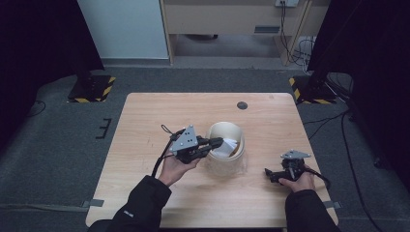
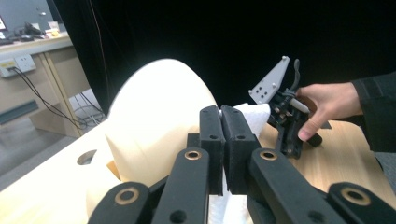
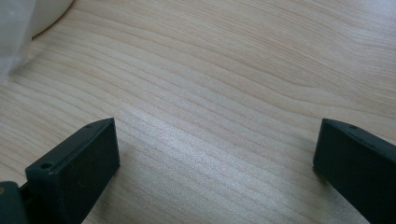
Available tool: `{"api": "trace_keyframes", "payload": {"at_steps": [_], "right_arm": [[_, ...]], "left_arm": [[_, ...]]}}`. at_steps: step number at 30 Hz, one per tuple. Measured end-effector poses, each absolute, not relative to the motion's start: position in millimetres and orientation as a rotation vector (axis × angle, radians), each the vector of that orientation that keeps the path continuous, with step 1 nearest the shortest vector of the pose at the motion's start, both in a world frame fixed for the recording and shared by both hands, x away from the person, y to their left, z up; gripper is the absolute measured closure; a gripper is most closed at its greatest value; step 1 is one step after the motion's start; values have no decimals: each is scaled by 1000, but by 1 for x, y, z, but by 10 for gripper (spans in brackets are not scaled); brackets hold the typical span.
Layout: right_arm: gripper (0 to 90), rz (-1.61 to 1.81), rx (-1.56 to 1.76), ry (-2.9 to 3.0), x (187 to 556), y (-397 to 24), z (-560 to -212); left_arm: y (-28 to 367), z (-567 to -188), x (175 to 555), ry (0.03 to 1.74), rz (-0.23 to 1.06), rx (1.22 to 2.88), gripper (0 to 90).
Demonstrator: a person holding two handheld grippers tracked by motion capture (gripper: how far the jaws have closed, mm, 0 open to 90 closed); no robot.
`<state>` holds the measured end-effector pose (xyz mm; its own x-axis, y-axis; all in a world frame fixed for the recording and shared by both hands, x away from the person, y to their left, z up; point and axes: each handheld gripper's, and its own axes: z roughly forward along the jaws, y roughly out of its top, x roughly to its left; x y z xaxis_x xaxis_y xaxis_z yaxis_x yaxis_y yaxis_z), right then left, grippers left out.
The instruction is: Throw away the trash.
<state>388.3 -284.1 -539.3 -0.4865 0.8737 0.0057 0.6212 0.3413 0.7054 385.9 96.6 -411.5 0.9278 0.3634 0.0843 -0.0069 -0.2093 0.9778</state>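
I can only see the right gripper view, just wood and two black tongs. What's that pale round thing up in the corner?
Observer: In the high view it's a cream tub standing near the middle of the table.
Operator: Is anything in it?
Observer: Yes, a white paper is at its opening.
Operator: Is somebody holding the paper?
Observer: The left tongs are; they are shut on the white paper.
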Motion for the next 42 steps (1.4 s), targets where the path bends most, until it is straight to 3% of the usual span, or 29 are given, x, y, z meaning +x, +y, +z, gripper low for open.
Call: {"api": "trace_keyframes", "payload": {"at_steps": [11,21,27,42], "right_arm": [[5,928,1317,2238,388,-284,-539],[5,928,1316,2238,388,-284,-539],[5,928,1316,2238,388,-284,-539],[5,929,1317,2238,388,-284,-539]], "left_arm": [[95,-424,384,351,287,1791,844],[108,-426,376,426,259,1753,671],[137,-429,363,520,234,1726,582],[210,-479,358,892,290,1830,339]]}}
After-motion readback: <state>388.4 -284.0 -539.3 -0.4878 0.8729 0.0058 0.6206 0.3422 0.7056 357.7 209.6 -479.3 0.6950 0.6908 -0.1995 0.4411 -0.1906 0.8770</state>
